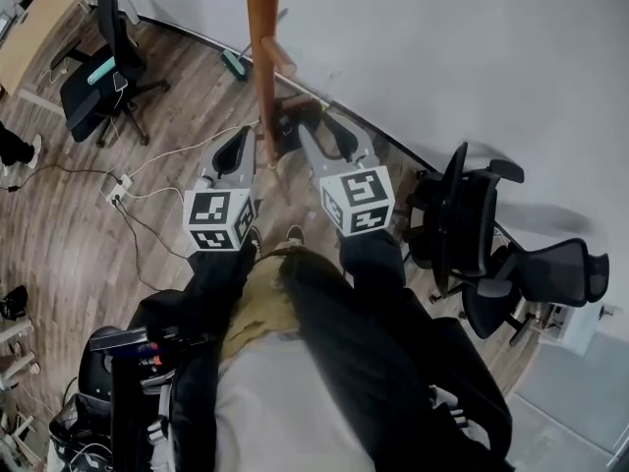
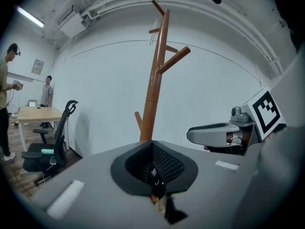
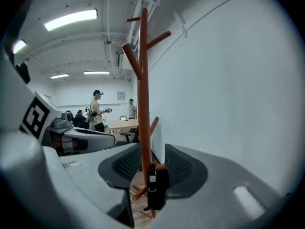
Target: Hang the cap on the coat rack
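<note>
The brown wooden coat rack (image 1: 260,37) stands straight ahead by the white wall, its pole (image 3: 143,80) rising between my two grippers. A dark cap (image 1: 293,118) sits low against the pole, between the gripper tips. My left gripper (image 2: 153,173) has its pads together on a black piece of the cap (image 2: 157,186). My right gripper (image 3: 147,171) is open. The cap's black strap with its buckle (image 3: 155,190) hangs in the gap by a low peg (image 3: 161,167), and the pads do not press it. The rack's upper pegs (image 2: 174,58) are bare.
Black office chairs stand at the right (image 1: 472,224) and the far left (image 1: 103,77). Cables and a power strip (image 1: 118,190) lie on the wood floor. A dark bag (image 1: 108,362) is at my lower left. People (image 3: 97,111) stand by a table (image 2: 38,113) farther off.
</note>
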Demonstrator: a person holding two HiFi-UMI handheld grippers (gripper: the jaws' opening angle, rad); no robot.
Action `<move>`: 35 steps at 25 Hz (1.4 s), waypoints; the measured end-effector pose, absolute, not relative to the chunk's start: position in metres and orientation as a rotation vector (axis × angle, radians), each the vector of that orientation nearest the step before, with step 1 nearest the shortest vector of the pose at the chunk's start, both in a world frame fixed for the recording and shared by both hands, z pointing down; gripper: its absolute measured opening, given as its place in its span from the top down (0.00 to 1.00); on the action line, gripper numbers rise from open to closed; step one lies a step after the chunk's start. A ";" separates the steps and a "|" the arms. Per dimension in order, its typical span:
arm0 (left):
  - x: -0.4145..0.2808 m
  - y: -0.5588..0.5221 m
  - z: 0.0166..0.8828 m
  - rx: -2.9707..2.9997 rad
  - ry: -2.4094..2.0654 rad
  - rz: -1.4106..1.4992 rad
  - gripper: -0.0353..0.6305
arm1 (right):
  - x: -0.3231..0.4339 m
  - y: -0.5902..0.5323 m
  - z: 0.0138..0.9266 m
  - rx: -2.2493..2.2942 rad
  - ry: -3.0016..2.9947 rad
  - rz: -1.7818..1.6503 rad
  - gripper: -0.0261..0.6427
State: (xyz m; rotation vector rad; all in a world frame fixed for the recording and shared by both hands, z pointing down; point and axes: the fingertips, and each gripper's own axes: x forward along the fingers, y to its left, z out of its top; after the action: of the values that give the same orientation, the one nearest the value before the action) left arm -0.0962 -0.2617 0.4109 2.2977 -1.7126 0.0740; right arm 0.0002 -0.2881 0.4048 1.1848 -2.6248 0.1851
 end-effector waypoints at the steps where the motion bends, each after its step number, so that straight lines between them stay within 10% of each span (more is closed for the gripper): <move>1: -0.095 -0.262 0.408 2.306 -1.713 0.072 0.94 | -0.002 -0.287 0.400 1.185 -2.636 0.169 0.74; 9: -0.088 -0.268 0.382 2.395 -1.698 0.054 0.94 | -0.003 -0.282 0.372 1.273 -2.688 0.078 0.96; 35: -0.074 -0.271 0.371 2.479 -1.648 0.049 0.94 | -0.001 -0.274 0.352 1.359 -2.731 0.028 0.97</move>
State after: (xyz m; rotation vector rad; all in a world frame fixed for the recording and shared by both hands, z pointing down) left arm -0.0742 -0.2710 0.3708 2.4793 -1.6476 0.0494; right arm -0.0009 -0.2738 0.3521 1.3590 -2.7307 0.0276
